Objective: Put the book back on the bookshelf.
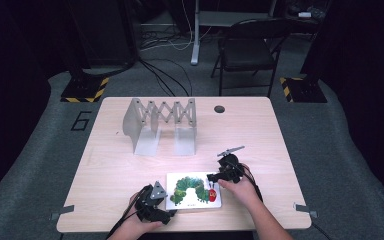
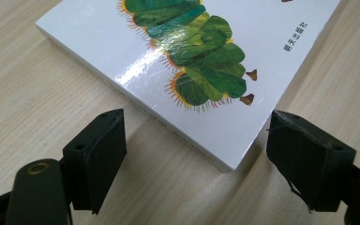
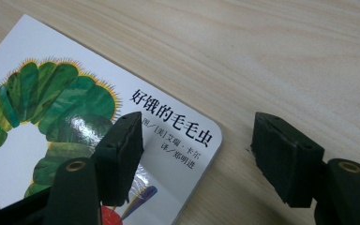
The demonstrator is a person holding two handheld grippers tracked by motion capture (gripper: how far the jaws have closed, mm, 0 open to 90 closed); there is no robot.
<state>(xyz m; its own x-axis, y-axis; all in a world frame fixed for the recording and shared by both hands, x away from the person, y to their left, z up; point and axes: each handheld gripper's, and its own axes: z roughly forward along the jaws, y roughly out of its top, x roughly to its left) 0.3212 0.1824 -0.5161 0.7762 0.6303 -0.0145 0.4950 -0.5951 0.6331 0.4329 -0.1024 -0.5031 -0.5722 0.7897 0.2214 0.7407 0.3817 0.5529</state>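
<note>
Near the bottom centre of the high view, on the pale wooden table (image 1: 130, 165), lay the white glossy board book with a green caterpillar cover (image 1: 194, 191). It looked stiff, fairly light and slick on its face (the gloss showed glare), so its edges or corners seemed the best hold. At lower left the left gripper (image 2: 194, 159) stood released, jaws straddling a corner. Right of the book, the right gripper (image 3: 197, 154) also gaped, one jaw over the cover, clasping nothing.
</note>
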